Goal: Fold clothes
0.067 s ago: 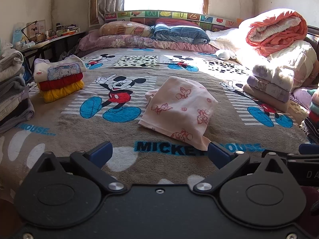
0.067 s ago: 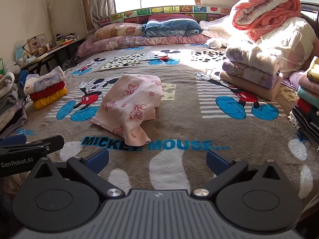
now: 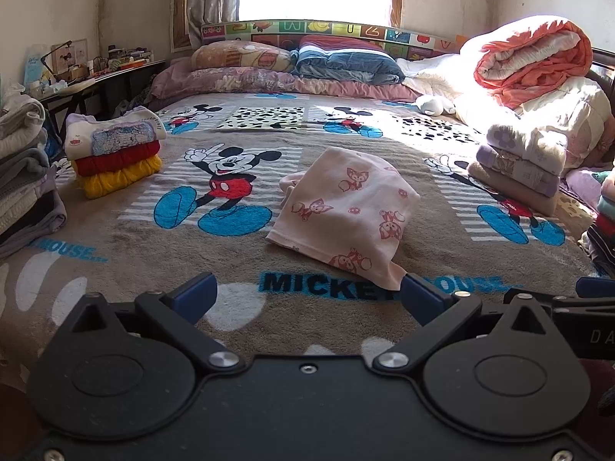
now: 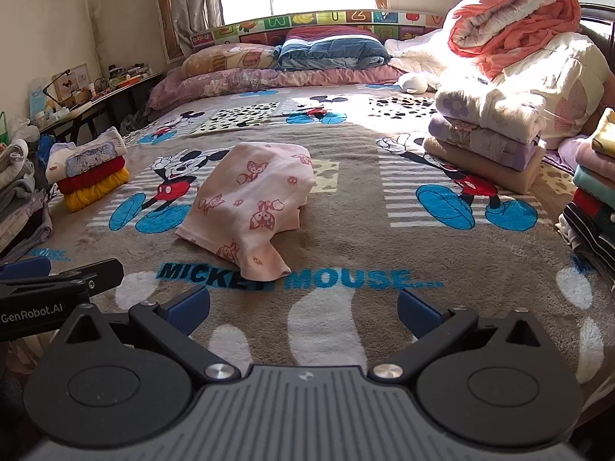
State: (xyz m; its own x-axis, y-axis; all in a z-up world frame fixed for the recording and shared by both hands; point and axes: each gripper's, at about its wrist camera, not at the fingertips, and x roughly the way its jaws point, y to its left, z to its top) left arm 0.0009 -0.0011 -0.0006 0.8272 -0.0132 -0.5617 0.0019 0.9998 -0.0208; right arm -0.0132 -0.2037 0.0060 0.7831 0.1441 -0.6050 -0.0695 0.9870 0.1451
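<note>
A pink garment with red fox prints (image 3: 346, 211) lies loosely folded in the middle of the Mickey Mouse blanket (image 3: 230, 269); it also shows in the right wrist view (image 4: 253, 199). My left gripper (image 3: 309, 297) is open and empty, low over the bed's near edge, its right fingertip close to the garment's near corner. My right gripper (image 4: 303, 307) is open and empty, just right of the left one and short of the garment. The left gripper's side shows in the right wrist view (image 4: 57, 284).
A stack of folded white, red and yellow clothes (image 3: 115, 153) sits at the left. Grey folded clothes (image 3: 23, 176) pile at the far left. Folded blankets (image 4: 488, 138) and a rolled orange quilt (image 4: 519, 27) stand at the right, more folded clothes (image 4: 595, 192) at the right edge. Pillows (image 3: 307, 65) lie at the head.
</note>
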